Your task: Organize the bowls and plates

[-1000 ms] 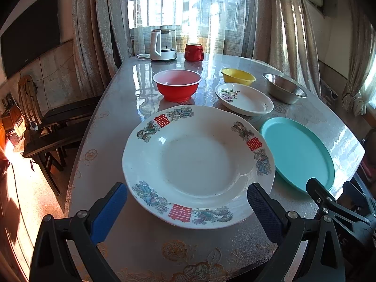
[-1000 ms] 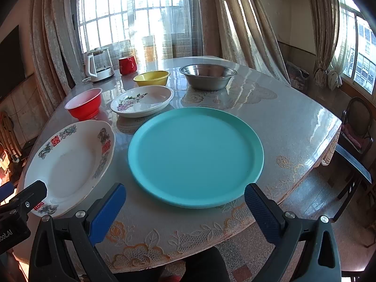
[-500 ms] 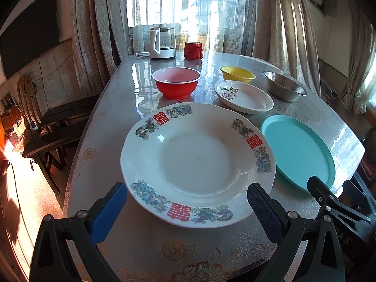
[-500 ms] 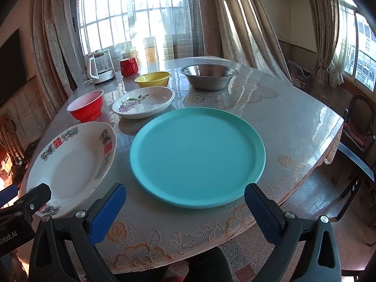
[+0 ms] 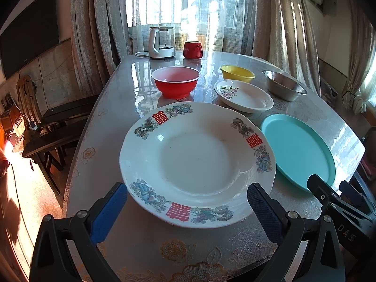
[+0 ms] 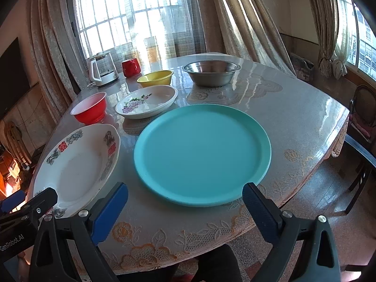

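A large white plate with red characters and dragons (image 5: 195, 162) (image 6: 75, 164) lies on the table just ahead of my open left gripper (image 5: 188, 209). A round teal plate (image 6: 202, 152) (image 5: 298, 150) lies right of it, in front of my open right gripper (image 6: 185, 204). Further back stand a red bowl (image 5: 175, 81) (image 6: 90, 109), a small floral plate (image 5: 244, 95) (image 6: 148, 101), a yellow bowl (image 5: 237, 73) (image 6: 156, 78) and a steel bowl (image 5: 283, 87) (image 6: 211, 71). Neither gripper touches a dish.
A glass kettle (image 5: 162, 42) (image 6: 102, 71) and a red mug (image 5: 192, 49) (image 6: 131, 67) stand at the far edge by the curtained window. Dark wooden chairs (image 5: 54, 129) stand left of the table, another chair (image 6: 363, 117) at the right. The table edge (image 6: 211, 237) is close below the grippers.
Both views have shifted slightly: the left gripper has edged closer to the large white plate, and the right view has drifted a little. No dish has moved.
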Available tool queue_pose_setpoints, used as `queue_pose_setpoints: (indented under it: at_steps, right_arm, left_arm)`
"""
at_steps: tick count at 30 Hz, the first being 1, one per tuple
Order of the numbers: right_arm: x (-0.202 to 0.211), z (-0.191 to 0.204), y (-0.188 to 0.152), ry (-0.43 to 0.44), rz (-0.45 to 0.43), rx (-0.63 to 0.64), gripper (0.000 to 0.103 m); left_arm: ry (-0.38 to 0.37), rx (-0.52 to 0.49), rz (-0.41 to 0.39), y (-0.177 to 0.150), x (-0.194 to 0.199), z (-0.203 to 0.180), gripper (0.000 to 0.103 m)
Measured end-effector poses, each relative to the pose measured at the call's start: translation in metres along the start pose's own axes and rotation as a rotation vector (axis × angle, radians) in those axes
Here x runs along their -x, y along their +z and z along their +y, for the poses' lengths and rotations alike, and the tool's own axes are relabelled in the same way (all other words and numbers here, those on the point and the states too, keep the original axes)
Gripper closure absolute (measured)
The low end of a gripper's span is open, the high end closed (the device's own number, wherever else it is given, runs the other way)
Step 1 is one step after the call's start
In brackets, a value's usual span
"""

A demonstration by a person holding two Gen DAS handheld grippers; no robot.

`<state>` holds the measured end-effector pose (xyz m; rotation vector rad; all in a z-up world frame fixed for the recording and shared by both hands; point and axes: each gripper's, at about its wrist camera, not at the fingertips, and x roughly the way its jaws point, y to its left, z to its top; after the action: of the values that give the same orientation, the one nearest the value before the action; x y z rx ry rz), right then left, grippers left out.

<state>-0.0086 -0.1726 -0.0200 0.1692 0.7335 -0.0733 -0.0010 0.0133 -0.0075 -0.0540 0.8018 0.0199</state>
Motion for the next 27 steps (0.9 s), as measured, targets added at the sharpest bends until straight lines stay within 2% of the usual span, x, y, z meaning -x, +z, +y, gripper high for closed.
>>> queue_pose_setpoints:
  at_steps: [9, 10, 11, 18, 23, 27]
  right_arm:
    - [-0.003, 0.001, -0.001, 0.017, 0.010, 0.007, 0.007]
    - [-0.003, 0.002, -0.001, 0.021, 0.010, 0.011, 0.010]
    - [-0.004, 0.002, -0.001, 0.028, 0.012, 0.015, 0.012]
    - [-0.007, 0.006, -0.001, 0.090, 0.028, 0.030, 0.014]
    - [-0.012, 0.009, 0.001, 0.109, 0.027, 0.054, 0.014]
    - [-0.018, 0.015, 0.005, 0.144, 0.035, 0.078, 0.014]
  left_arm:
    - [0.003, 0.005, 0.002, -0.001, 0.000, 0.002, 0.000]
    - [0.004, 0.006, 0.002, -0.001, 0.000, 0.003, 0.000]
    - [0.004, 0.007, 0.003, 0.000, -0.001, 0.004, 0.000]
    - [0.025, 0.032, -0.003, 0.006, -0.001, 0.017, 0.000]
    - [0.002, 0.092, 0.007, 0.011, -0.006, 0.037, 0.000]
    - [-0.045, 0.156, 0.004, 0.015, -0.010, 0.058, 0.000]
